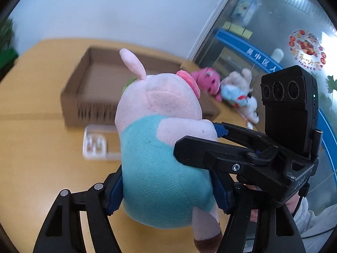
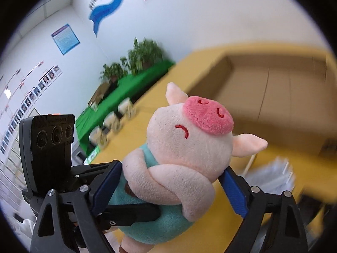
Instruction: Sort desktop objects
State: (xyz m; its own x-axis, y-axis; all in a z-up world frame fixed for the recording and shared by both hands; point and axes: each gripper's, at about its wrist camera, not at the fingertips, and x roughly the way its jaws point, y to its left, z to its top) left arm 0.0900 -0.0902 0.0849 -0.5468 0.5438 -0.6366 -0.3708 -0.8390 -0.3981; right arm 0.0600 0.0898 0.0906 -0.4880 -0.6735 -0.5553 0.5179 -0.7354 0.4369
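Here both claws squeeze a fuzzy, round plush pig (image 1: 160,147).

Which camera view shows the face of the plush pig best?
The right wrist view: the plush pig shows its snout and one stitched eye there. The left wrist view shows only the pig's back, one ear and the snout's edge.

Bright, even indoor light; background smeared by motion blur (the cardboard box (image 1: 84,88) especially); fisheye edges bend and darken.
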